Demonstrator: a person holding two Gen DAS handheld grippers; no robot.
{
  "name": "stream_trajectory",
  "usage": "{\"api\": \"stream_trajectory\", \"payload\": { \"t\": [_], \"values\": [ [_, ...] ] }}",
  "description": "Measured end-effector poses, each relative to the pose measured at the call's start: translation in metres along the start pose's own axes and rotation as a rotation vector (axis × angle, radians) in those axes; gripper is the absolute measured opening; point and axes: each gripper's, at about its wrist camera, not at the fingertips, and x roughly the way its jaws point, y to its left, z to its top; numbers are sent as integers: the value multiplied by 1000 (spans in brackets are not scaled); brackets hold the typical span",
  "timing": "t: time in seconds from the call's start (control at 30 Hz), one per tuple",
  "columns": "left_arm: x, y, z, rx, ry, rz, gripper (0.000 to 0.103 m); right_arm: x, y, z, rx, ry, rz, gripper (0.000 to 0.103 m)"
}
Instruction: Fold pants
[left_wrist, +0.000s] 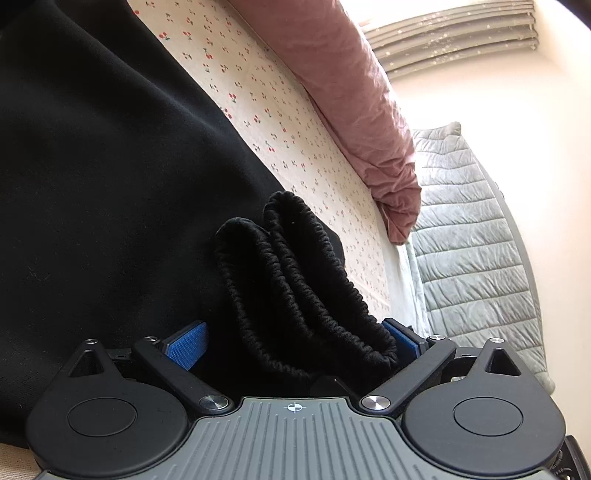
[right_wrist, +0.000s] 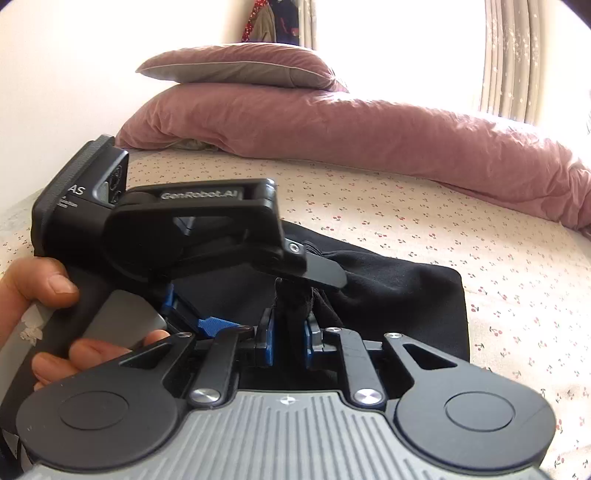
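Black pants (right_wrist: 399, 295) lie on the cherry-print bed (right_wrist: 480, 258). Right tongs (right_wrist: 289, 328) are pinched on a bunched fabric edge at the near side. Left tongs (left_wrist: 291, 343) stand wide around the ribbed waistband (left_wrist: 295, 280); actual grip unclear. The garment stretches away, far and right.

the pants (right_wrist: 399, 295) are black and soft. they lie folded on the bed with the little cherry sheet. the stretchy waistband (left_wrist: 295, 280) is bunched up in thick wrinkly folds, and it is lifted a bit.
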Motion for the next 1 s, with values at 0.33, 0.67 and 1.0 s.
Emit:
{"api": "stream_trajectory", "payload": {
  "t": [0.33, 0.67, 1.0],
  "values": [
    [5, -7, 16, 146, -17, 171, 21, 8, 13, -19, -224, 37, 24, 33],
    [-58, -12, 49, 320, -107, 302, 21, 8, -24, -11, -65, 53, 36, 54],
    [-121, 49, 88, 210, -186, 343, 21, 52, -36, -7, 169, 189, 26, 60]
  ]
}}
